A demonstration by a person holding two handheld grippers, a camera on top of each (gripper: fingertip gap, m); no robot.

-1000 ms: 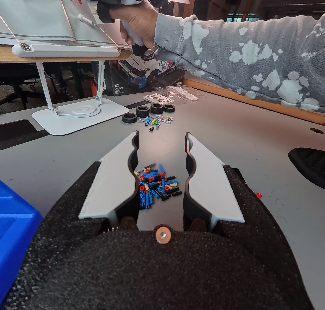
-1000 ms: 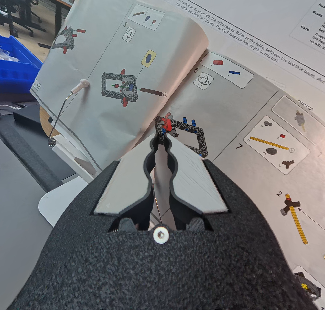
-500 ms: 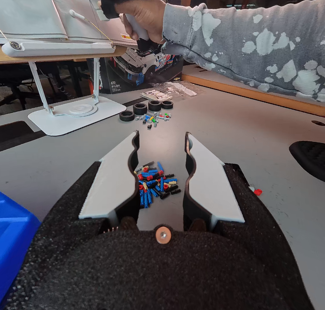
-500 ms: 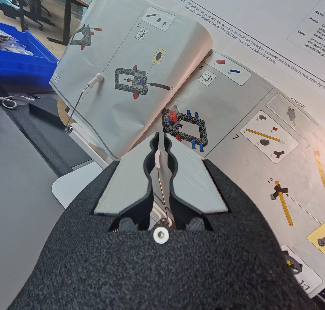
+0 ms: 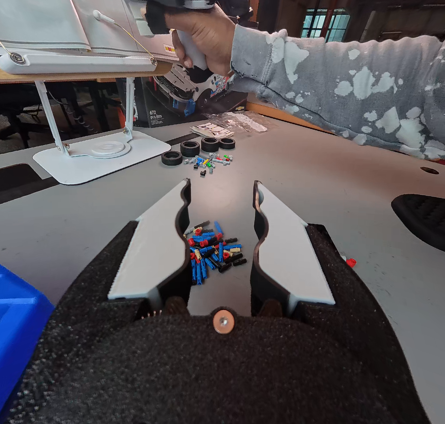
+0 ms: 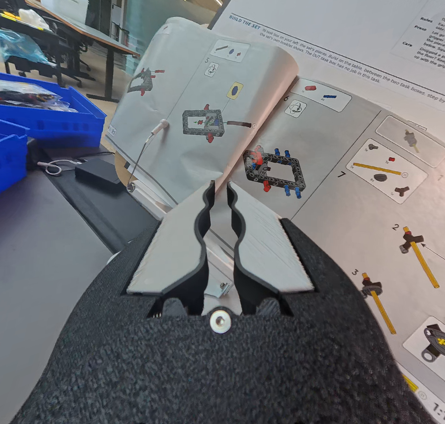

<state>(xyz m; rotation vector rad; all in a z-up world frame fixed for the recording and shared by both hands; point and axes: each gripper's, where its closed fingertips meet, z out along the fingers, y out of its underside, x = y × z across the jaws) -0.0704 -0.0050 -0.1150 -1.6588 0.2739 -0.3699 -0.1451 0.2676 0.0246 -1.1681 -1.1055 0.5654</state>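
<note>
My left gripper point(image 5: 221, 186) is open and empty, low over the grey table point(image 5: 301, 195). A pile of small blue, red, black and tan pins point(image 5: 213, 248) lies between its fingers. My right gripper point(image 6: 220, 183) is shut with only a thin slit between the tips and nothing in it. It points at the lower spine of an open instruction booklet point(image 6: 204, 99) on a white stand. A wire page holder point(image 6: 149, 142) rests on the left page. In the left wrist view a hand point(image 5: 204, 34) holds the right gripper up against the booklet point(image 5: 36, 15).
The stand's white base point(image 5: 79, 164) sits at the back left. Black tyres point(image 5: 190, 147) and small loose parts point(image 5: 209, 162) lie behind the pile, with a set box point(image 5: 168, 104) beyond. Blue bins point(image 6: 48, 118) stand left, a blue bin corner point(image 5: 14, 316) near left. A sleeved arm point(image 5: 337, 80) crosses above. Tip to tip, the grippers are about 30 centimetres apart.
The right gripper has swung left across the booklet; the wire page holder seen between its fingers half a second ago is gone from there. The left gripper has hardly moved.
</note>
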